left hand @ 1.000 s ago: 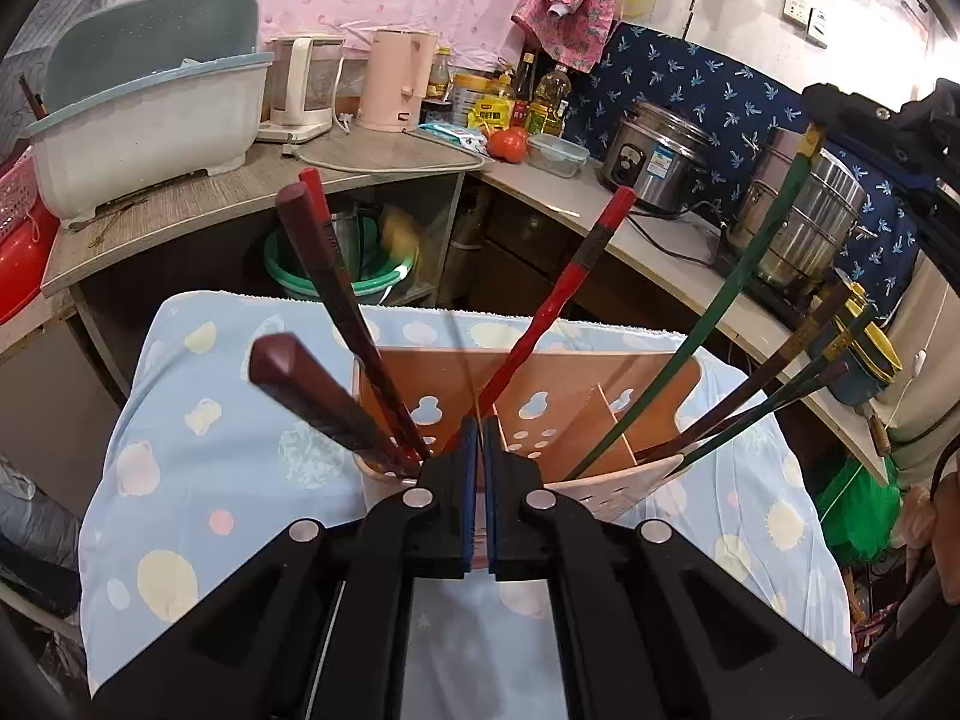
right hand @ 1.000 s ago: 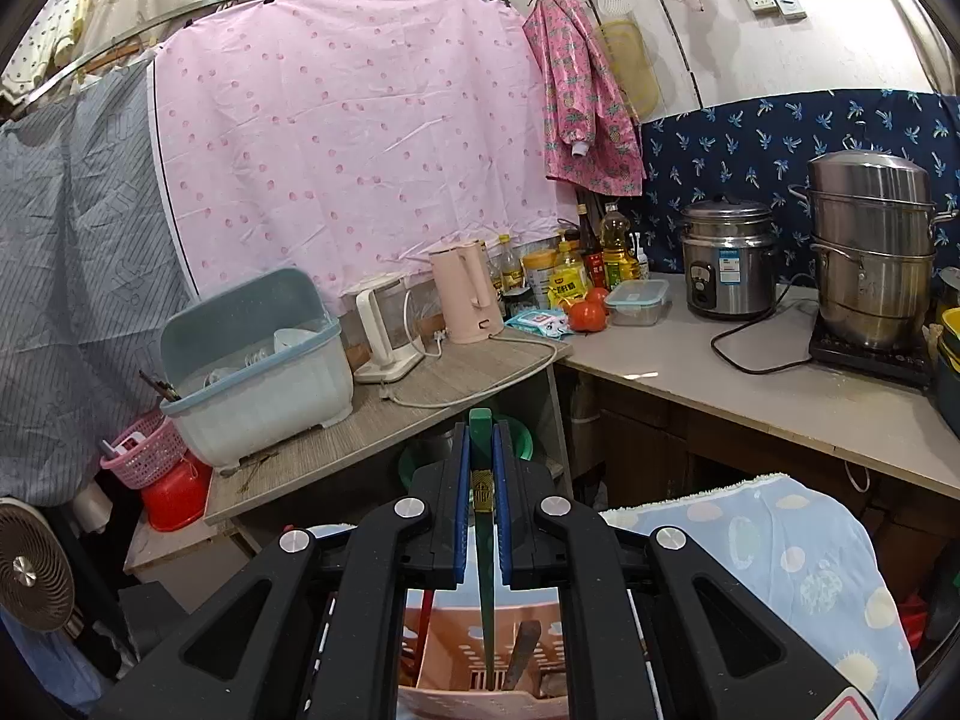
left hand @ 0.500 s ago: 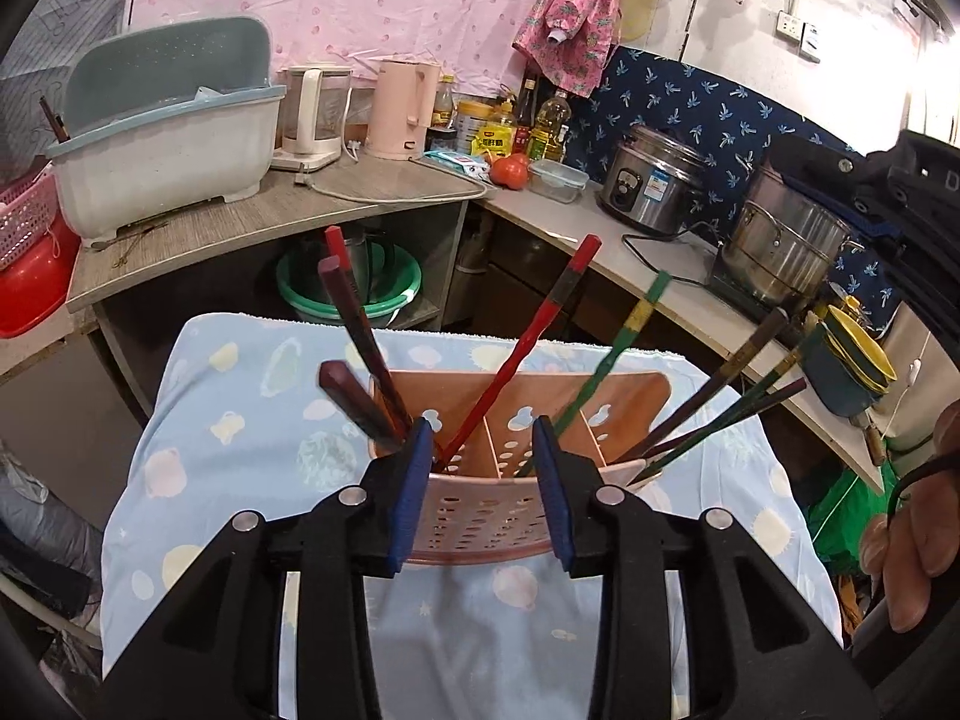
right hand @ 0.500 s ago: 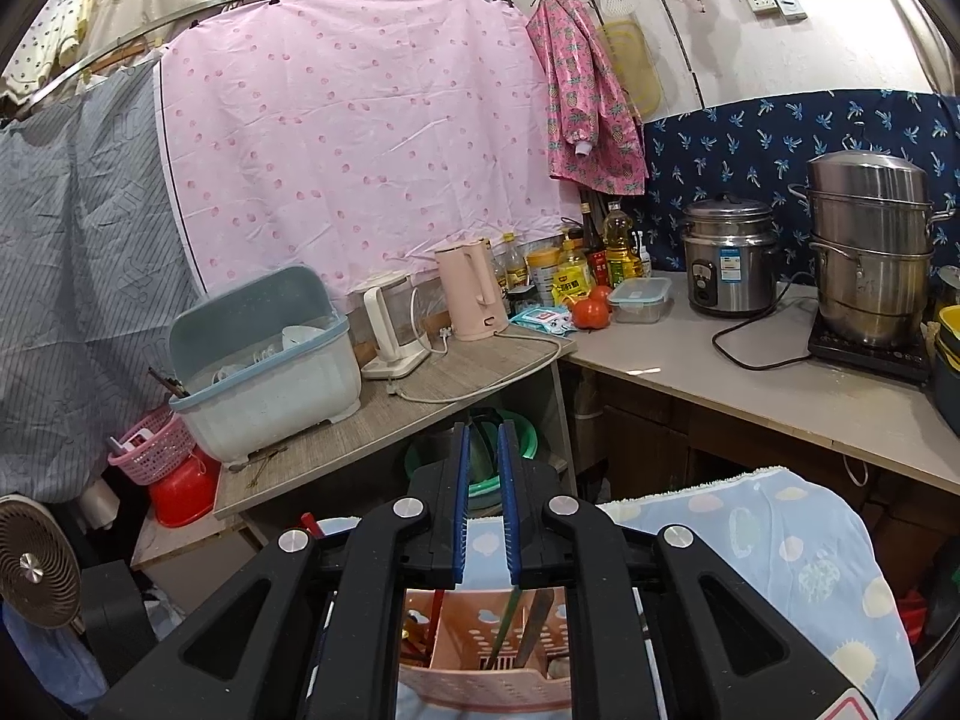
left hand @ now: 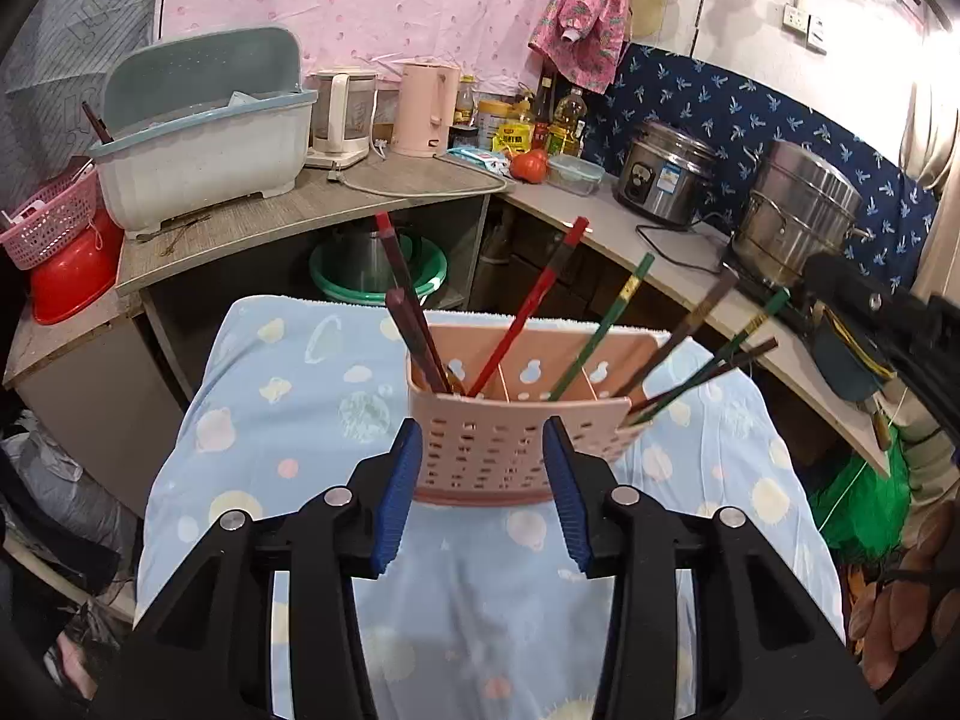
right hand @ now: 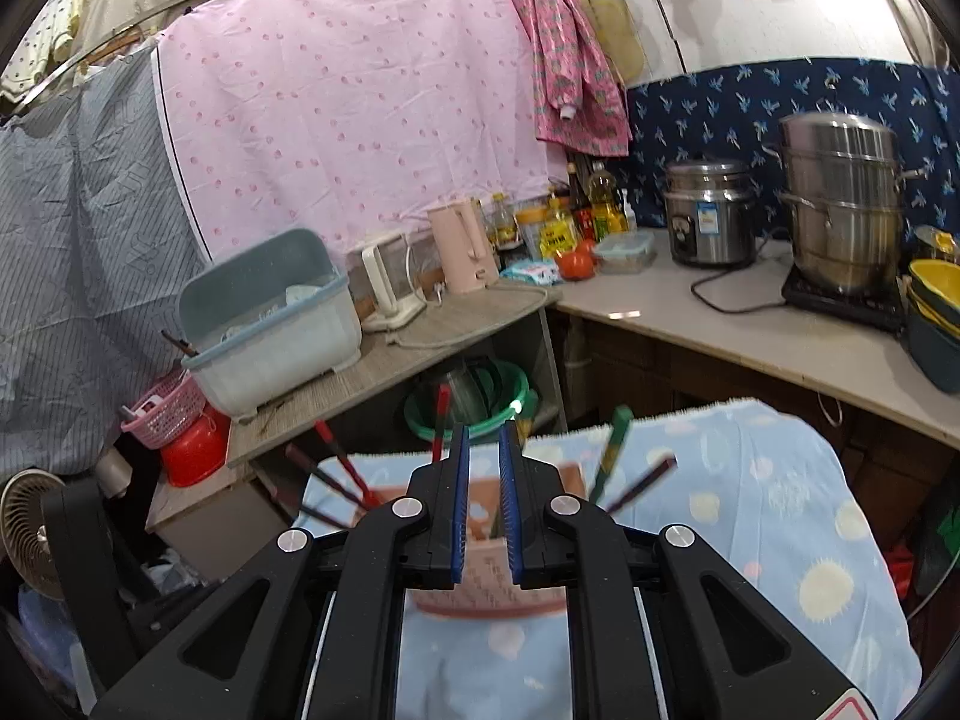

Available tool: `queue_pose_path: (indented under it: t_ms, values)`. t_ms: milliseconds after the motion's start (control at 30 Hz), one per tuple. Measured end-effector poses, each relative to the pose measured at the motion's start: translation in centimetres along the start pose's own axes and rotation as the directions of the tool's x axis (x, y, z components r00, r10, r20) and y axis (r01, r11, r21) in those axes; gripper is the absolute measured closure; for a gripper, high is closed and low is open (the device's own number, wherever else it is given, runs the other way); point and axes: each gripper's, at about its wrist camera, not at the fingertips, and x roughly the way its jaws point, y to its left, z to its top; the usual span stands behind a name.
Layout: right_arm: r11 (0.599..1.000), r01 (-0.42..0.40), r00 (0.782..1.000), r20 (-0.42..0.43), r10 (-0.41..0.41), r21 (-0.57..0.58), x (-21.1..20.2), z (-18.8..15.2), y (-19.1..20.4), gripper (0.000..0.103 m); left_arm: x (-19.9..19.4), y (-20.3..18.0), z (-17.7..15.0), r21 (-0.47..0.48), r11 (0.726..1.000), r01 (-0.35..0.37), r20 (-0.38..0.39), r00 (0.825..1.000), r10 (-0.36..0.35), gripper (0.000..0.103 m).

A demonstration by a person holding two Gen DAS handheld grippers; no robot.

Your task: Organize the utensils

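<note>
A pink perforated utensil holder (left hand: 492, 450) stands on a table with a blue spotted cloth (left hand: 288, 396). Several chopsticks stand in it: dark brown and red ones (left hand: 528, 315) on the left, a green one (left hand: 600, 330) in the middle, brown and green ones leaning right. My left gripper (left hand: 483, 492) is open, its jaws on either side of the holder's front without gripping it. My right gripper (right hand: 483, 501) is open a little and empty, above the holder (right hand: 480, 576). It also shows at the right edge of the left wrist view (left hand: 882, 324).
An L-shaped counter behind holds a pale green dish bin (left hand: 198, 144), kettles (left hand: 426, 108), bottles, a tomato, a rice cooker (left hand: 666, 180) and a steel steamer pot (left hand: 798, 210). A green basin (left hand: 372, 282) sits under the counter. A pink basket and red bowl are at left.
My left gripper opened and drew back from the holder. My right gripper let go of the green chopstick, which now stands in the holder, and rose away.
</note>
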Motion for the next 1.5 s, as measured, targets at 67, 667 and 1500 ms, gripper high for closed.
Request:
queue_pose_path:
  t_ms: [67, 667, 1500]
  values:
    - [1.000, 0.003, 1.000, -0.016, -0.003, 0.003, -0.7, -1.0, -0.4, 0.091, -0.4, -0.3, -0.5, 0.013, 1.000, -0.024, -0.009, 1.000, 0.024, 0.063]
    - [0.999, 0.054, 0.987, -0.152, -0.053, 0.001, -4.8, -8.4, -2.7, 0.070, -3.1, -3.7, -4.5, 0.092, 0.991, -0.102, -0.045, 0.993, 0.106, 0.050]
    - [0.988, 0.141, 0.957, -0.244, -0.153, -0.066, -6.7, -13.4, -2.7, 0.017, -4.6, -3.5, -9.1, 0.120, 0.969, -0.214, -0.080, 0.971, 0.224, 0.012]
